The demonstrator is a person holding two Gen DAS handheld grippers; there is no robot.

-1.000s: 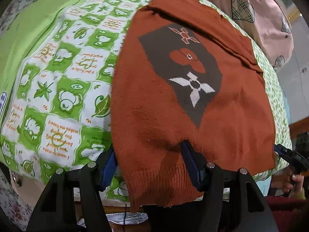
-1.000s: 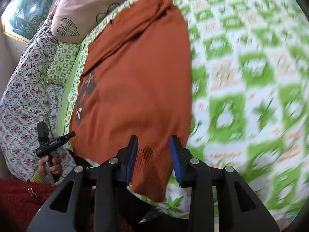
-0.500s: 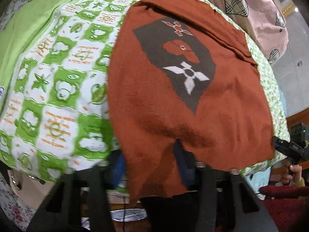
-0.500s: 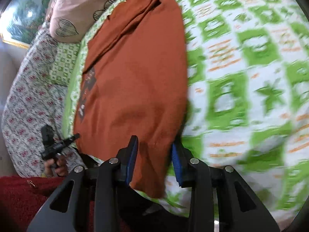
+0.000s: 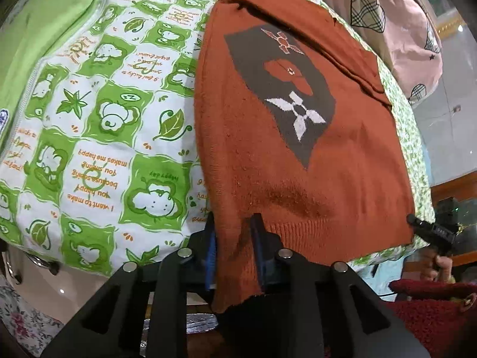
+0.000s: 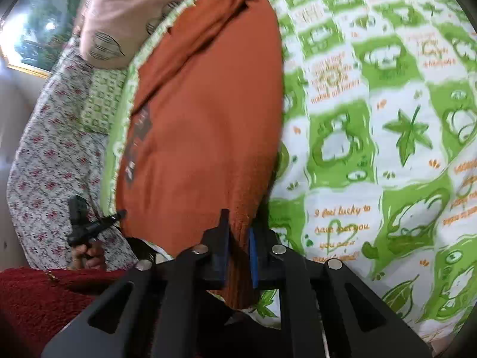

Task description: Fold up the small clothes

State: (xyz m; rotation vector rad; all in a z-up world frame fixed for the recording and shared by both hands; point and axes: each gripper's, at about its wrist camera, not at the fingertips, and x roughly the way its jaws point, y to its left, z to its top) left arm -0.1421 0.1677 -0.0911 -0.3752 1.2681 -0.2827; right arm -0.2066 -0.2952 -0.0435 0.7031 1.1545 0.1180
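Note:
A rust-orange knit sweater (image 5: 283, 137) with a dark patch of flower shapes lies flat on the green and white quilt (image 5: 98, 119). My left gripper (image 5: 234, 232) is shut on the sweater's ribbed bottom hem at its left corner. In the right wrist view the same sweater (image 6: 202, 125) runs away from me, and my right gripper (image 6: 240, 232) is shut on the hem at the other corner. The left gripper (image 6: 89, 226) also shows there at the far left, and the right gripper (image 5: 432, 232) shows at the right edge of the left wrist view.
A pink pillow (image 5: 396, 24) with checked hearts lies beyond the sweater's far end. A floral sheet (image 6: 50, 155) hangs down the bed's side. A dark red knit sleeve (image 6: 38, 295) is near the bed edge. The quilt (image 6: 372, 137) spreads wide to the right.
Both grippers' jaws have closed from open onto the sweater's bottom hem. The hem corners now sit pinched between the pads.

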